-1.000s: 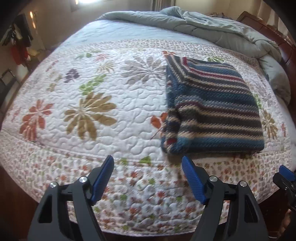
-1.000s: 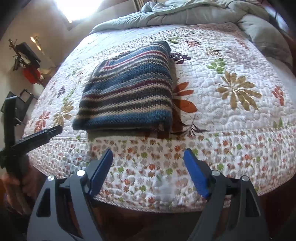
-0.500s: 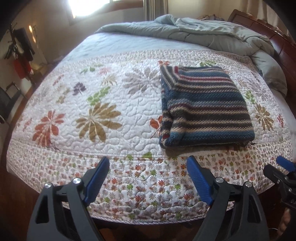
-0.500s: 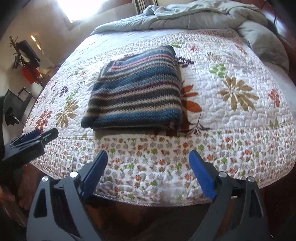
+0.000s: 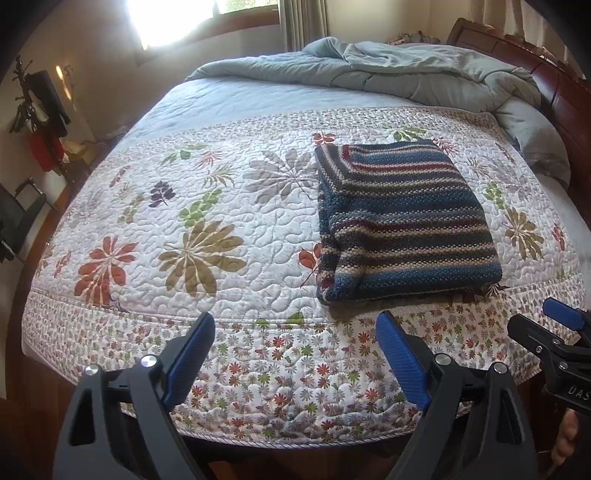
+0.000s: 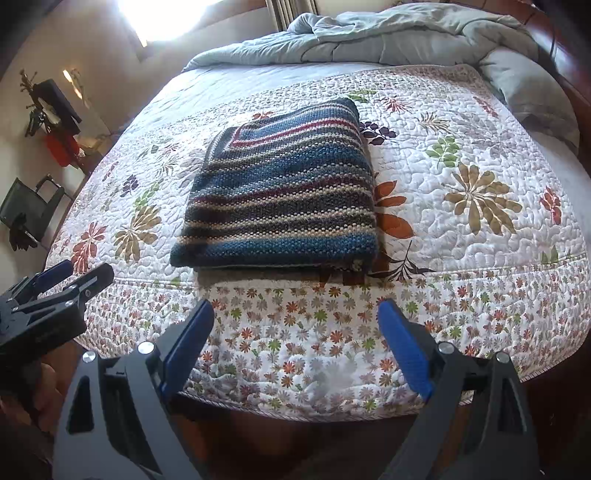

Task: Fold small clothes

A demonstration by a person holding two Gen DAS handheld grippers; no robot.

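Bedroom, bed covered by a floral quilt [image 5: 229, 206], sunlit window [image 5: 173, 18] at 11 o'clock in both views

Left gripper [image 5: 295, 325]: jaws wide apart, nothing between them, only the quilt's small-flower border below. Jaws have just been opening, reading now levelled off. Blue pads [image 5: 400, 360] clean, not touching fabric. Gripper hangs over the bed's near edge, tilted down

Right gripper [image 6: 295, 314]: same state, jaws spread wide, empty, have just been opening. Also over the near edge border strip, clear of the cloth

Each gripper shows in the other's view: right one at 4 o'clock in the left wrist view, left one at 8 o'clock in the right wrist view, a hand partly visible under each

Striped knit garment [image 5: 399, 221]: folded into a flat rectangle, blue/cream/maroon stripes, lying on the quilt just past the border seam. From the left gripper it sits at 1 o'clock, near but apart. From the right gripper it sits at 12 o'clock, slightly to 11, near edge of the fold just beyond the pads. Neither gripper touches it

Further out: rumpled grey-blue duvet [image 5: 406, 74] heaped across the far end at 12 to 2 o'clock, dark wood headboard [image 5: 554, 92] at 2 o'clock, black chair [image 6: 29, 210] and a coat stand [image 5: 33, 96] at 9 to 10 o'clock by the wall
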